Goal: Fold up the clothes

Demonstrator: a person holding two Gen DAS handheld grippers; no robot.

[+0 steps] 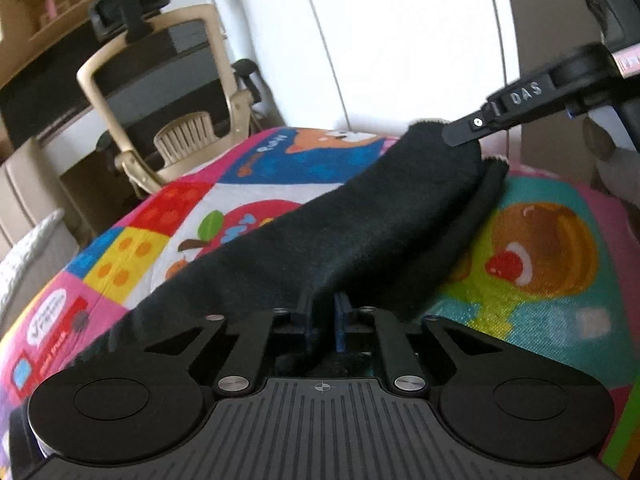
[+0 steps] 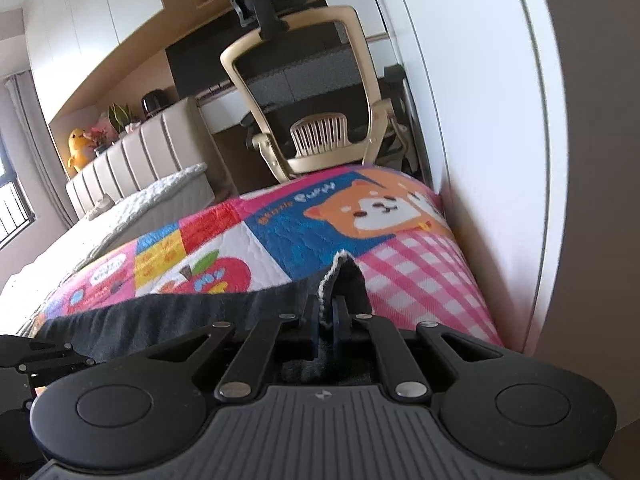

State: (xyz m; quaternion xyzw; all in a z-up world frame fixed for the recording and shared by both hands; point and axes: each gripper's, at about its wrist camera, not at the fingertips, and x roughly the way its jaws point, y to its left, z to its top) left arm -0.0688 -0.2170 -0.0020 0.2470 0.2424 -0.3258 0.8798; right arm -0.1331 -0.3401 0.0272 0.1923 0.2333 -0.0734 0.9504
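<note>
Our left fingers [image 1: 322,320] are pinching one edge of the black knitted garment [image 1: 360,232], our right fingers [image 2: 326,320] clamping its cream-trimmed corner, stretching it above the colourful cartoon-patterned quilt [image 2: 280,240].

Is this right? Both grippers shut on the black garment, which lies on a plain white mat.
Not quite. The mat isn't plain white: it's a bright patchwork of cartoon prints, clear in both wrist views. The rest holds: left gripper and right gripper are each shut on the black garment.
</note>
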